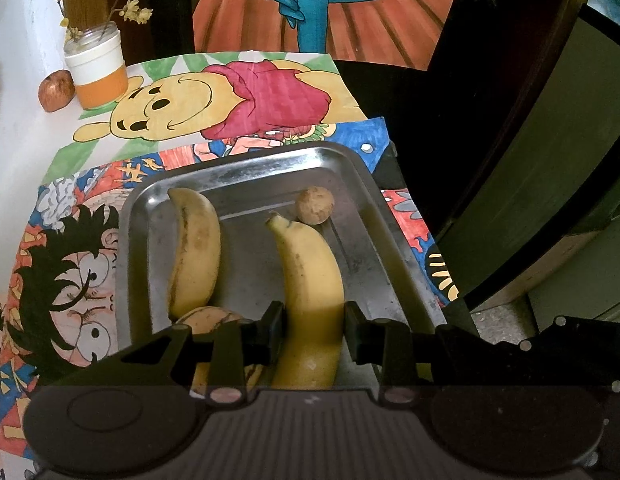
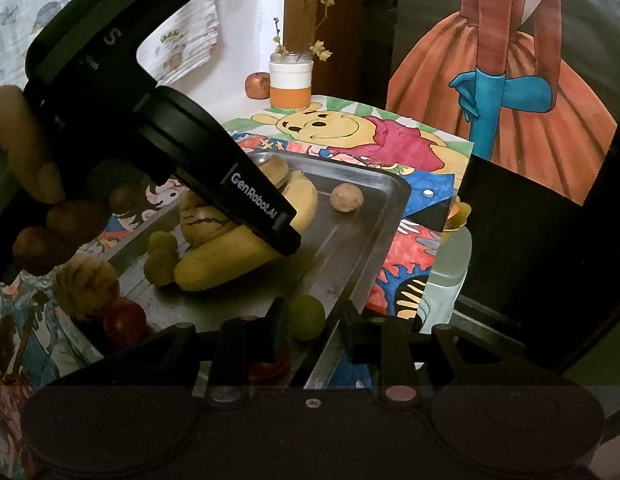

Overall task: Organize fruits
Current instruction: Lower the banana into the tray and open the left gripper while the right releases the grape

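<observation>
Left hand-held gripper (image 1: pixel 314 330) clenched on a banana (image 1: pixel 310 280), pads pressing both sides near its lower end; the banana lies in the metal tray (image 1: pixel 350 176). Second banana (image 1: pixel 196 252) alongside it, small round brown fruit (image 1: pixel 315 205) just beyond the stem. Right hand-held gripper (image 2: pixel 310 326) released, jaws either side of a green grape (image 2: pixel 306 316) at the tray's near edge, no pad contact seen. Tray sits on drawings on the bench

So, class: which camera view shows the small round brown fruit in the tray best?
The left wrist view: the small round brown fruit lies unobstructed in the metal tray, beside a banana's stem. The right wrist view also shows it whole, but smaller.
</observation>
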Demonstrator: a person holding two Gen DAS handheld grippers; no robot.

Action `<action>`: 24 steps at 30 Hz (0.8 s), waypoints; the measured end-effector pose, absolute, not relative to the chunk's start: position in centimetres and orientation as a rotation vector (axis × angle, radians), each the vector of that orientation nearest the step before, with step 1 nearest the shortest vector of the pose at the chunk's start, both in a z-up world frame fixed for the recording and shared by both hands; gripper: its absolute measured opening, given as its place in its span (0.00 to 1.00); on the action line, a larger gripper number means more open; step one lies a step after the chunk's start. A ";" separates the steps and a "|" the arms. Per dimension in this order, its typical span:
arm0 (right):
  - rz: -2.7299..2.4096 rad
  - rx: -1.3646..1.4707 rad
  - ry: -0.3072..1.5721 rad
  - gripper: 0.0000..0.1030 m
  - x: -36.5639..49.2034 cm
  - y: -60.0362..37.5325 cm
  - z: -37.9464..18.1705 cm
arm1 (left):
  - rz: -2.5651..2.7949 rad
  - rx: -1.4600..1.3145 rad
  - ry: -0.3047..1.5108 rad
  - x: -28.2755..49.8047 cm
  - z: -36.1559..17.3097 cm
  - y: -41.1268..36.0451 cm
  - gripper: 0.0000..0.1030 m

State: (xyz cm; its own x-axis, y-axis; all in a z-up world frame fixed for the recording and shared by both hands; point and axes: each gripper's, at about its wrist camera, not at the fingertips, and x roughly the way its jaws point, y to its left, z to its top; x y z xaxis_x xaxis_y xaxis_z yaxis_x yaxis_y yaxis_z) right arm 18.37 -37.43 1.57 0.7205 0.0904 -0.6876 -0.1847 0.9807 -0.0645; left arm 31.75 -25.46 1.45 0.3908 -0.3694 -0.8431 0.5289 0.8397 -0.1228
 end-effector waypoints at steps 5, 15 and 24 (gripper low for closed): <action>0.138 -0.099 0.733 0.41 18.0 -37.7 1.7 | -0.580 0.156 1.026 31.6 1.6 -25.4 0.35; 0.106 -0.055 0.691 0.47 16.7 -38.0 2.5 | -0.581 0.128 0.978 30.7 3.3 -24.8 0.35; 0.081 -0.030 0.650 0.60 15.7 -38.1 3.5 | -0.574 0.122 0.955 29.8 4.2 -24.2 0.36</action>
State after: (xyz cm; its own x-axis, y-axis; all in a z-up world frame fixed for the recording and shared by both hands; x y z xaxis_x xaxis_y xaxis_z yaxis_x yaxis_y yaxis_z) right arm 15.75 -38.07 3.53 0.7930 0.0664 -0.6056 -0.0852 0.9964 -0.0024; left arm 29.79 -24.23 4.23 0.4420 -0.4085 -0.7986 0.5136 0.8452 -0.1480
